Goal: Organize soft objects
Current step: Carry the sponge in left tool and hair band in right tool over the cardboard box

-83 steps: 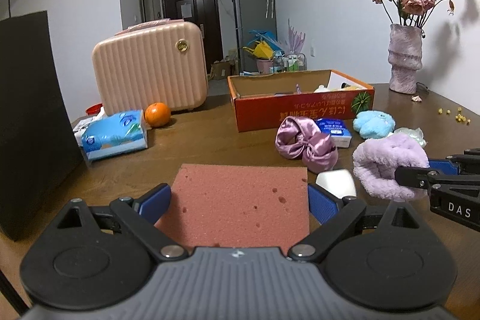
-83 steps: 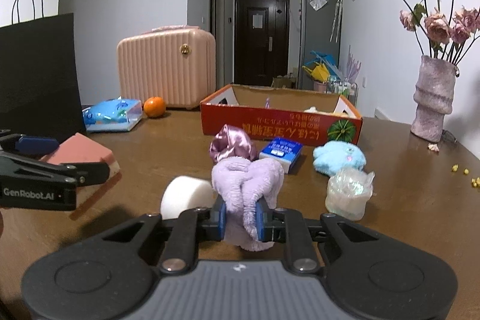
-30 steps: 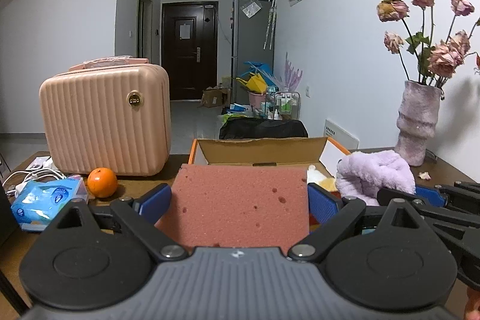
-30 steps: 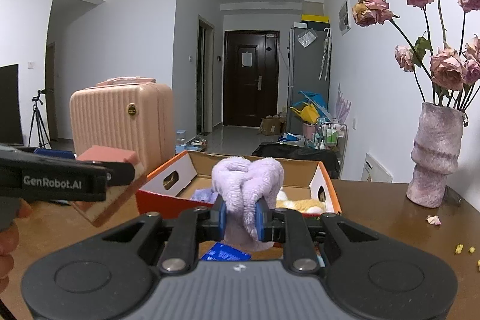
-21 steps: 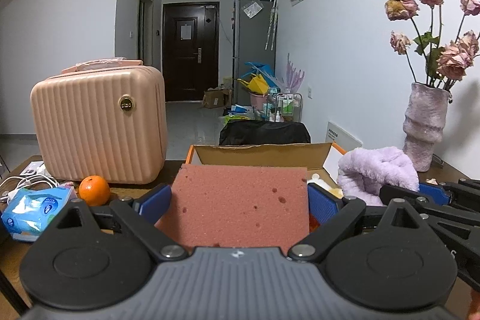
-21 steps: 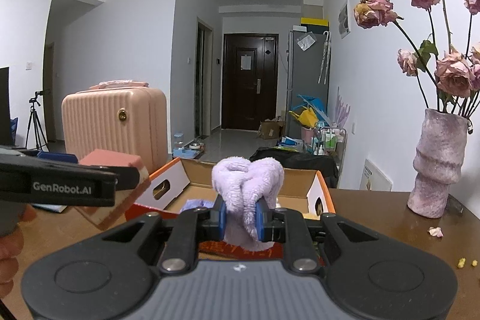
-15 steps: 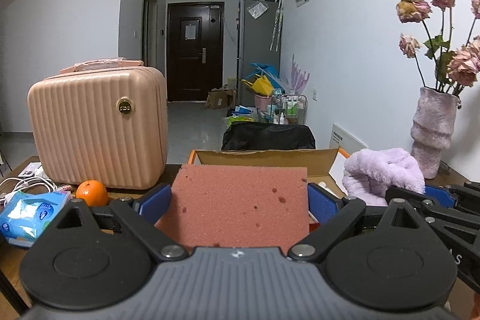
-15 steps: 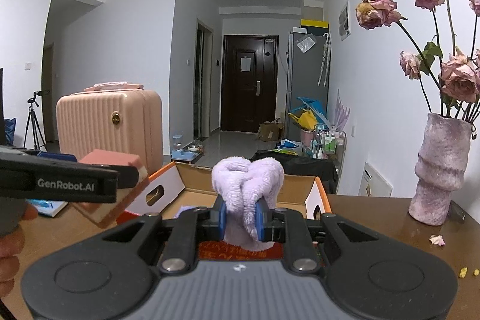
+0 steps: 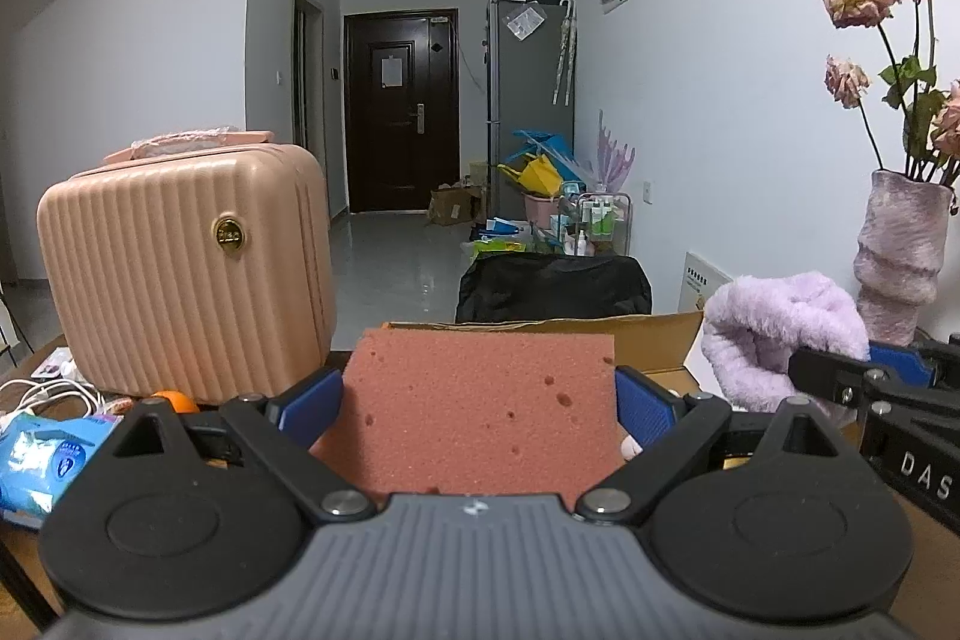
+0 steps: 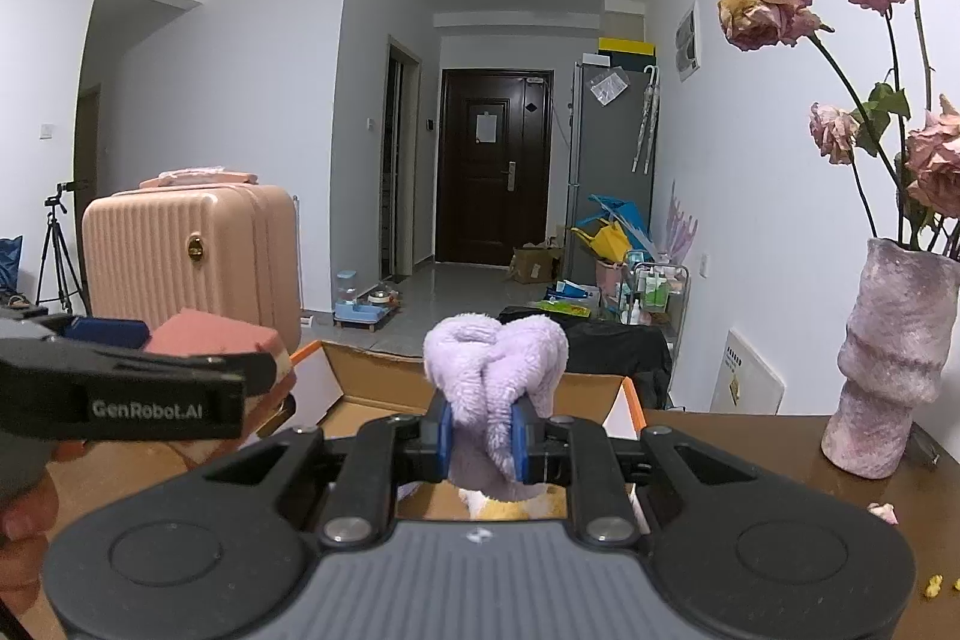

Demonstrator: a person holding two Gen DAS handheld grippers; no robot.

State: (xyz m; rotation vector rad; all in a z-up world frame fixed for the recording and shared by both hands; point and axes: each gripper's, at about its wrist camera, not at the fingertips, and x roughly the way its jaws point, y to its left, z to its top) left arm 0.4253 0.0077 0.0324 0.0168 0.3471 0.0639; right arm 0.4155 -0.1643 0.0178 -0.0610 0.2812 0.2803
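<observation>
Left claw (image 9: 480, 403) is clamped on a flat pinkish-red porous foam sponge (image 9: 480, 406), blue pads squeezing both side edges, so the slab sits level right in front of the lens. Right claw (image 10: 482, 436) is pinched tight on a fluffy lilac plush scrunchie (image 10: 495, 370), which bulges up above the blue pads in a heart-ish lump. From the left wrist view that scrunchie shows at about 3 o'clock, just beside the sponge; from the right wrist view the sponge sits at 9 o'clock. Both soft things are held up over the near part of an open cardboard box with orange outer sides (image 10: 354, 388), and something yellowish and soft lies inside it under the scrunchie, too hidden to name. The box sits on a brown wooden counter (image 10: 750, 454). Further out at 9 o'clock in the left view there's a blue tissue pack (image 9: 48, 454), an orange fruit (image 9: 177, 402) and a ribbed peach hard-shell suitcase (image 9: 180, 268). At 3 o'clock stands a lumpy mauve ceramic vase (image 10: 894, 358) of dried pink roses. Way back is a dark brown door (image 10: 492, 172).
</observation>
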